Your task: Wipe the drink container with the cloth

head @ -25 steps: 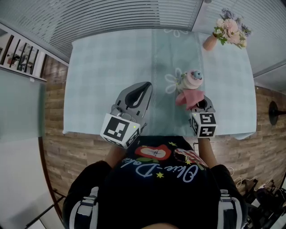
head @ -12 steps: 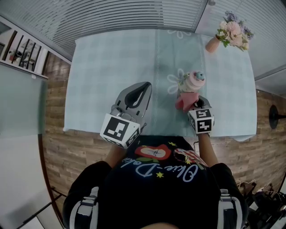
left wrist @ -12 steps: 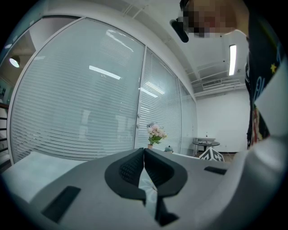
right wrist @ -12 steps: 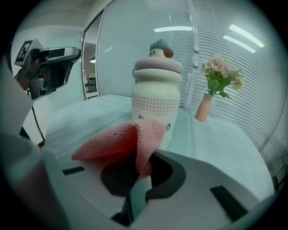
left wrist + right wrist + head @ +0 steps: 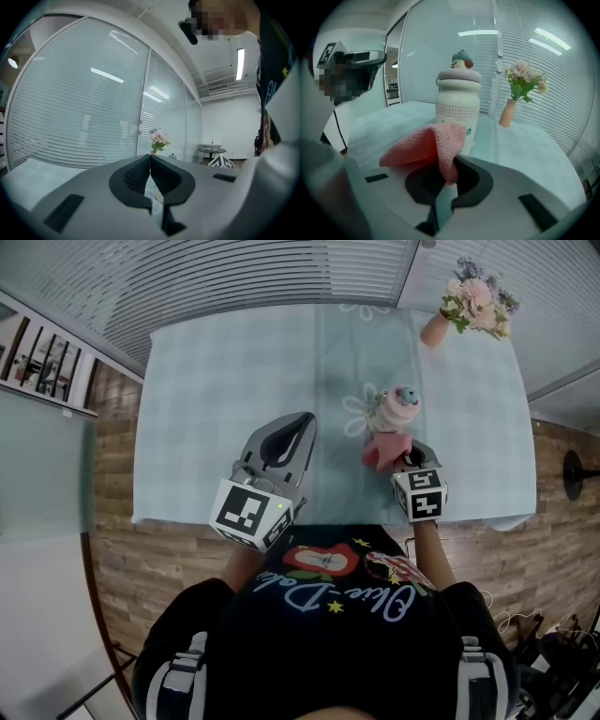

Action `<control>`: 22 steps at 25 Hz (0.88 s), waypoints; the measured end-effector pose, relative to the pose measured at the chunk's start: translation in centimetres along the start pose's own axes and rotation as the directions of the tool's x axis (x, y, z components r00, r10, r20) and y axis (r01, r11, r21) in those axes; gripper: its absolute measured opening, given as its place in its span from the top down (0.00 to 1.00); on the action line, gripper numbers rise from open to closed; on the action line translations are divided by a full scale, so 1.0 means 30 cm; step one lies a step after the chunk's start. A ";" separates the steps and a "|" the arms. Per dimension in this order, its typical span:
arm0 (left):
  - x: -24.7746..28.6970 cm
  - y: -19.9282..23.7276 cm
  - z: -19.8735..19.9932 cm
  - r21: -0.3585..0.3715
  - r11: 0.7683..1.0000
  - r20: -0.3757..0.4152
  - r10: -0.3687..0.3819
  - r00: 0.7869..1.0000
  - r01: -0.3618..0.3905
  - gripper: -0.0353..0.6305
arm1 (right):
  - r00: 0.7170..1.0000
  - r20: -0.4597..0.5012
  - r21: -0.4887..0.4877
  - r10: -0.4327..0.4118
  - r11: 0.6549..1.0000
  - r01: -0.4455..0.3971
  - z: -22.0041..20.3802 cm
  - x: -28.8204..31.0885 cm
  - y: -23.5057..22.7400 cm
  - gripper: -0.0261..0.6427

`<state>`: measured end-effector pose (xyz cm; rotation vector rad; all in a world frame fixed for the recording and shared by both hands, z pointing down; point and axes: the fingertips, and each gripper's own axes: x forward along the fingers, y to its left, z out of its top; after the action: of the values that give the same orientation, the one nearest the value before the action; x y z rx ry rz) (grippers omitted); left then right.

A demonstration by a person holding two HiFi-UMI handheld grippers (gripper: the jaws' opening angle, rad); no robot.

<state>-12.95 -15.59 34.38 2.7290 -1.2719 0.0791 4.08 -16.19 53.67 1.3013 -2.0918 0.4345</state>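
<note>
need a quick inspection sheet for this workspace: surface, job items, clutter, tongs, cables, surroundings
surface: table covered with a pale checked tablecloth.
job's things: drink container upright, lid on. The pink cloth is bunched in front of it; contact cannot be told.
clutter: vase of flowers near the far right corner.
grippers: left tongs shut, nothing between them. Right tongs shut on the pink cloth.
cables: thin white cable on the floor at right.
surroundings: glass wall with blinds; wooden floor.
</note>
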 end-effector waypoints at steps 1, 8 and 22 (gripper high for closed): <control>0.005 -0.005 -0.001 0.000 1.000 -0.001 -0.006 1.000 0.006 0.94 | 1.000 0.011 0.009 -0.010 1.000 0.010 0.002 -0.015 -0.013 0.94; 0.027 -0.026 0.005 0.002 0.999 0.000 -0.033 0.999 0.033 0.94 | 0.982 0.140 0.036 -0.125 0.992 0.121 0.097 -0.153 -0.147 0.94; -0.006 0.014 0.010 0.003 1.000 0.006 0.018 1.000 -0.018 0.94 | 0.930 0.307 0.040 -0.203 0.979 0.200 0.297 -0.159 -0.270 0.94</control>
<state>-13.40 -15.75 34.12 2.7225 -1.2986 0.0742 9.77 -21.77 43.44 1.6599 -2.1741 0.1557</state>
